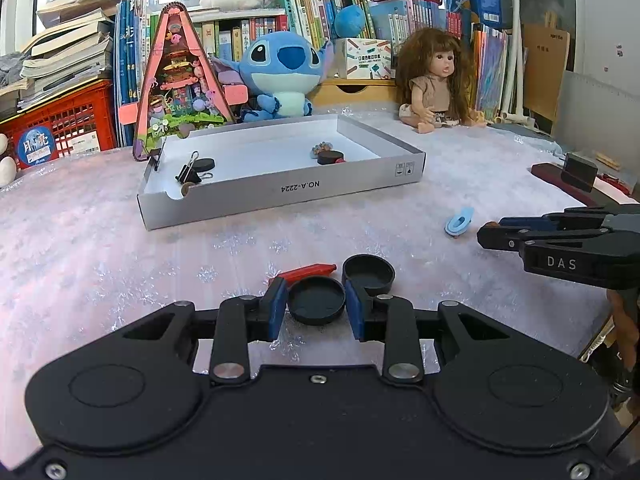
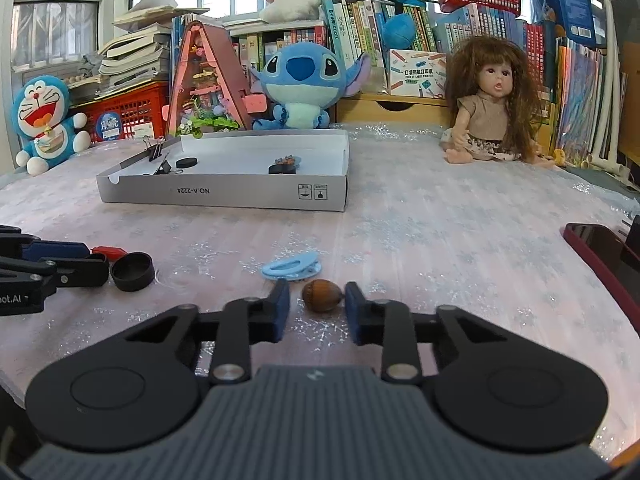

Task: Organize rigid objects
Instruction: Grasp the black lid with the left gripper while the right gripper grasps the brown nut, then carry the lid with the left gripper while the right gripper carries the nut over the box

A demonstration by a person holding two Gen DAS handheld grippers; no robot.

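My left gripper (image 1: 317,307) is open, its blue pads on either side of a black round cap (image 1: 316,300) on the table. A second black cap (image 1: 368,275) and a red clip (image 1: 308,272) lie just beyond it. My right gripper (image 2: 317,307) is open around a brown acorn (image 2: 322,295), with a gap on both sides. A light blue clip (image 2: 291,265) lies just past the acorn. The white box (image 1: 280,192) holds binder clips (image 1: 188,172), black caps and a small trinket.
A Stitch plush (image 1: 282,72), a doll (image 1: 434,80), a triangular toy house (image 1: 176,84), red crates and bookshelves stand behind the box. A dark red phone (image 2: 600,256) with a black block lies at the right. A Doraemon toy (image 2: 44,120) sits at far left.
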